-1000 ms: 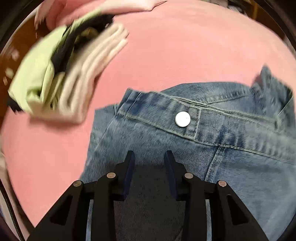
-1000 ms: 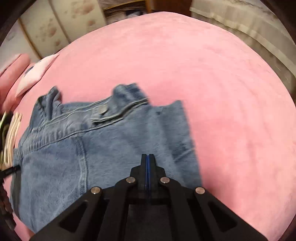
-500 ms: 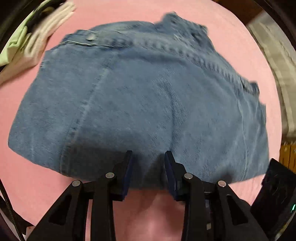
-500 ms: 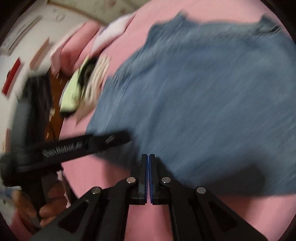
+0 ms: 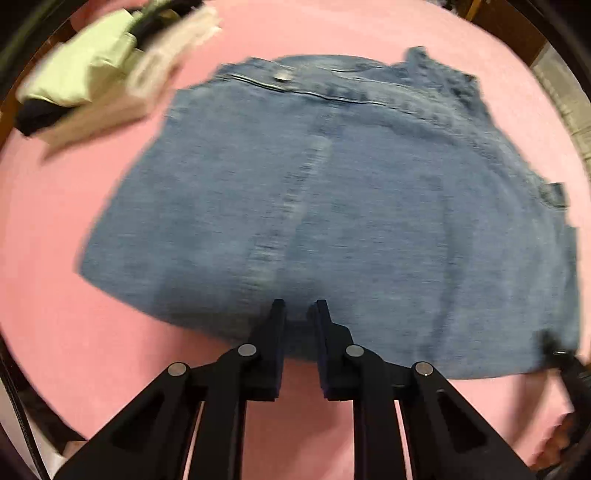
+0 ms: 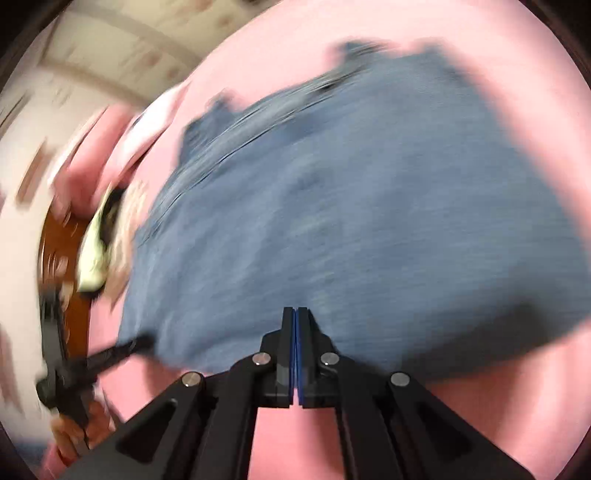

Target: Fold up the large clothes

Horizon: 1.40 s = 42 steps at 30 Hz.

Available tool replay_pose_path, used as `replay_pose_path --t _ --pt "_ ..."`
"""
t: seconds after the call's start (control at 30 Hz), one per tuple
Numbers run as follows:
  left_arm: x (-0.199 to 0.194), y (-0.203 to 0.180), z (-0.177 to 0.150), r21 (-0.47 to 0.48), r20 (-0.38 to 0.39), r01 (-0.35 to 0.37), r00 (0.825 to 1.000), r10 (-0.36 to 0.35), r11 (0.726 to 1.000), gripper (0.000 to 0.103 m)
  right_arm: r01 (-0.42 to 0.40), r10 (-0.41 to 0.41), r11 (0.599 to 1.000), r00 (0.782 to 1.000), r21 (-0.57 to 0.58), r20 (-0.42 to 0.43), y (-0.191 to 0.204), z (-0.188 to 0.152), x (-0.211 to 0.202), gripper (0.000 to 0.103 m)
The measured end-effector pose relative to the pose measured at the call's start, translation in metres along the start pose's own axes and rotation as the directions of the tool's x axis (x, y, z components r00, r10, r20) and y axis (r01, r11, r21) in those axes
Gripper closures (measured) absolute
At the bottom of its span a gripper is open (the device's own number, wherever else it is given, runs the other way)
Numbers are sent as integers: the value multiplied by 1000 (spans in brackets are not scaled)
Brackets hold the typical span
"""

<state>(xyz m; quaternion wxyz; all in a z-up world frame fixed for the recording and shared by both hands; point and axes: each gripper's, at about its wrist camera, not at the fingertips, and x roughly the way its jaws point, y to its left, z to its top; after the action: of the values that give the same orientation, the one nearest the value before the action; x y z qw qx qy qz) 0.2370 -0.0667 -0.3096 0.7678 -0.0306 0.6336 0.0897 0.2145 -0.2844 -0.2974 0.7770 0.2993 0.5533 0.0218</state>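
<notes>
The left gripper (image 5: pixel 298 306) has its fingers (image 5: pixel 274 325) parted with a gap between them, and nothing sits in that gap; their tips hang over the near hem of the jeans (image 5: pixel 332 206). The right gripper (image 6: pixel 296 314) has its fingers (image 6: pixel 287 332) pressed flat together, blue pads meeting, with no cloth between them; their tips lie over the near edge of the jeans (image 6: pixel 351 221) as well.

The jeans are folded into a broad, roughly rectangular blue denim packet lying flat on the pink bed cover (image 5: pixel 369 33). In the left wrist view the waistband runs along the far edge, from 11 o'clock to 2 o'clock, with a metal button (image 5: pixel 282 76) near 12 o'clock and a belt loop standing up at about 1 o'clock. A pale worn seam runs from the waistband straight down toward the fingers. The near fold edge is straight and a shade darker. The cloth lies smooth, without large wrinkles; both views are blurred, the right one heavily.

At 10 to 11 o'clock in the left view, just beside the jeans' far left corner, sits a stack of folded clothes (image 5: pixel 96 77) in pale green, cream and dark navy. At 4 o'clock the right gripper's dark tip (image 5: pixel 554 350) shows at the jeans' near right corner.
</notes>
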Motion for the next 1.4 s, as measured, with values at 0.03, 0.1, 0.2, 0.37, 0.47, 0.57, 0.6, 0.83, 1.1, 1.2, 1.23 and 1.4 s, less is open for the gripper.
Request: replay_pose_path --t 0.03,0.1,0.2,0.37,0.47,0.57,0.6,0.83,1.1,1.2,1.23,1.4 --pt "-1 8 1 13 3 -54 999 54 998 87 58 -58 998 998 13 17 -12 2 -7 103" --pt "1 21 2 12 17 -177 984 177 984 68 106 -108 994 993 38 51 -29 6 -20 103" --pt "10 56 8 -66 -17 -283 959 282 957 68 149 -150 988 987 27 57 -34 10 -30 103" --pt "20 117 8 -315 -100 -152 987 127 937 68 252 -249 955 968 -156 40 8 10 -23 103" --pt "19 124 5 -322 -102 -149 987 122 935 68 153 -153 967 988 -202 16 46 15 -9 103" --pt "20 119 1 -316 -105 -165 985 139 934 68 48 -60 964 997 -263 -39 97 18 20 103" --pt "19 117 -2 -325 -109 -166 985 137 931 68 33 -48 958 998 -284 -45 112 19 28 103" --pt "10 134 -37 -417 -140 -65 990 7 907 67 11 -101 919 973 -395 -207 192 18 109 103" --pt "28 192 -85 -581 -80 203 950 -303 788 40 96 -187 935 951 -340 -246 187 20 127 103" --pt "37 206 -95 -615 -11 285 929 -370 735 27 135 -239 915 941 -380 -241 194 18 130 103" --pt "39 210 -97 -613 14 317 920 -391 724 25 143 -246 914 939 -380 -240 195 18 130 103" --pt "46 217 -72 -566 89 399 899 -428 721 19 145 -237 927 941 -346 -242 194 18 131 103"
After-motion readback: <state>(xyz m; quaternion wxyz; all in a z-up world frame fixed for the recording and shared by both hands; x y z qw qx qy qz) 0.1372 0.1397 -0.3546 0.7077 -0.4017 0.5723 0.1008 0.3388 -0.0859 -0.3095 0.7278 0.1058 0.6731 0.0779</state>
